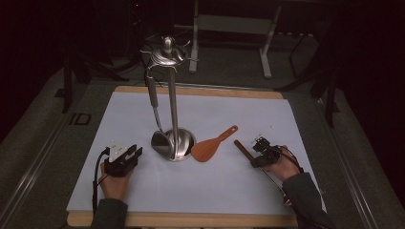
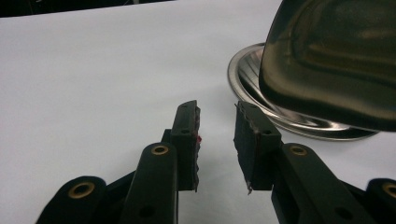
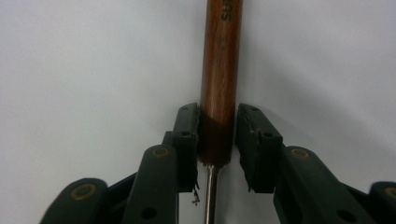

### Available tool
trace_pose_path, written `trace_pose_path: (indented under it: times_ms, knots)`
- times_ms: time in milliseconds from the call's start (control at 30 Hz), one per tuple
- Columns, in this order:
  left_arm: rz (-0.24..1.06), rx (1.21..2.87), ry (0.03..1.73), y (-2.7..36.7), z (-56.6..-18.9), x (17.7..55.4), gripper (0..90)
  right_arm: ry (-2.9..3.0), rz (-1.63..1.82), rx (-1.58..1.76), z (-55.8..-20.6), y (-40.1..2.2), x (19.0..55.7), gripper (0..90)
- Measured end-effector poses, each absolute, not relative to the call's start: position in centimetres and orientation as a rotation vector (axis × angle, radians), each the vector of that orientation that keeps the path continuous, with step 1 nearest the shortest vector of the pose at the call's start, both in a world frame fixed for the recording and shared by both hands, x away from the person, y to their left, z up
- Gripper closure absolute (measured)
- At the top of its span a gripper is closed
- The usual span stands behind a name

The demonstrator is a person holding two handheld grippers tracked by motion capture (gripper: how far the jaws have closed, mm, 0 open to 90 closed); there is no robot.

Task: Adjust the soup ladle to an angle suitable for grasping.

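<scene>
Right gripper [image 3: 217,135] pinches wooden handle [image 3: 220,70], which runs to 12 o'clock; left gripper [image 2: 217,140] spread, empty.

In the right gripper view, the wooden handle [image 3: 219,79] runs off the top edge, and its thin metal rod [image 3: 211,196] leaves at the bottom, so the tool's working end stays unknown. In the left gripper view, the steel ladle bowl [image 2: 331,60] and stand base [image 2: 252,84] are cut by the right edge. Whether the pads [image 3: 189,135] press the handle is unclear.
</scene>
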State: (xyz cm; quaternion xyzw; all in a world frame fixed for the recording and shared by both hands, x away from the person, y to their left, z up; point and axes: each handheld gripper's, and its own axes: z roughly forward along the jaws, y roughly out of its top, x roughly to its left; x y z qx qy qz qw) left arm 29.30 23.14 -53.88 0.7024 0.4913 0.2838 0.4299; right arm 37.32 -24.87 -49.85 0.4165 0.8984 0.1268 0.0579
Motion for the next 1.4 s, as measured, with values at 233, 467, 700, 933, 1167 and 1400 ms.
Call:
trace_pose_path:
  times_ms: [233, 467, 700, 933, 1167, 1400]
  knots:
    - [0.709, 1.752, 1.227, 23.1, -53.9, 29.3, 70.0, 2.737, 0.300, 1.249, -49.7, -24.3, 37.4, 72.7]
    - [0.709, 1.753, 1.227, 23.1, -53.9, 29.3, 70.1, 2.753, 0.277, 1.247, -49.7, -23.8, 37.5, 74.0]
    - [0.707, 1.754, 1.226, 23.1, -53.9, 29.3, 70.1, 2.750, 0.340, 1.195, -49.1, -23.0, 36.9, 74.3]
    - [0.710, 1.753, 1.226, 23.1, -53.9, 29.3, 70.1, 2.736, 0.469, 1.167, -47.6, -22.8, 36.8, 74.2]
    - [0.711, 1.752, 1.227, 23.1, -53.9, 29.3, 70.1, 2.735, 0.615, 1.135, -46.5, -22.7, 36.7, 74.1]
    - [0.714, 1.754, 1.226, 23.1, -53.9, 29.3, 70.1, 2.713, 0.715, 1.098, -45.6, -22.5, 36.4, 74.2]
